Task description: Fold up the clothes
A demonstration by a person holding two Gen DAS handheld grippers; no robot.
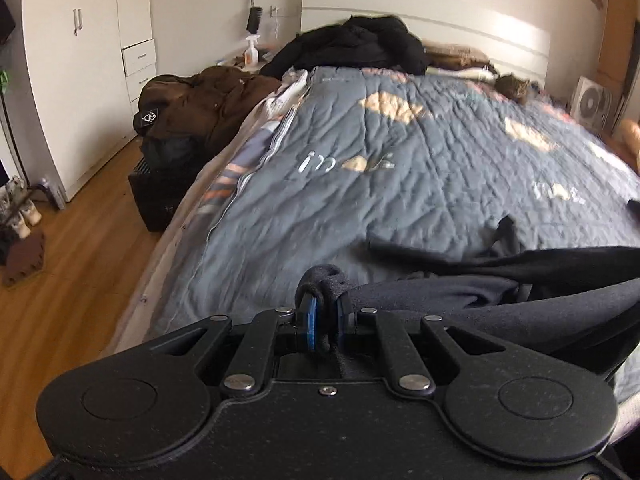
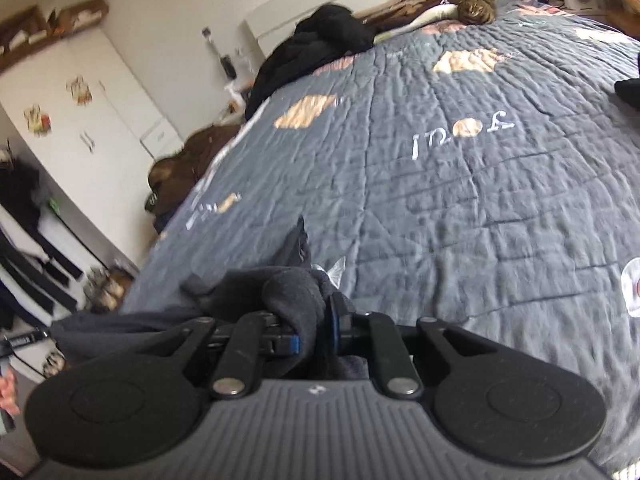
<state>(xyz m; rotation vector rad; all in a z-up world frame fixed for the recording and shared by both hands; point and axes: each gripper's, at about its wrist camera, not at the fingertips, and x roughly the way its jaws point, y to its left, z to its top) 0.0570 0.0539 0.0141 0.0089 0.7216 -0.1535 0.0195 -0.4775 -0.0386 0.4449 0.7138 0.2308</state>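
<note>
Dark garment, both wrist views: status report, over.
Left gripper shut on dark garment. Right gripper shut on it too. Garment bunched at near edge of quilt, unfolded. Cat far off by headboard, not in the way.

The dark garment (image 1: pixel 500 292) wraps over the tips of the left gripper (image 1: pixel 325 316), so the tips are hidden, and the cloth runs off the right edge of the picture. In the right wrist view the same cloth covers the tips of the right gripper (image 2: pixel 316 328). The far side of the quilt (image 1: pixel 400 168) is blurry. A small brown shape by the headboard is probably a cat (image 2: pixel 476 8).
</note>
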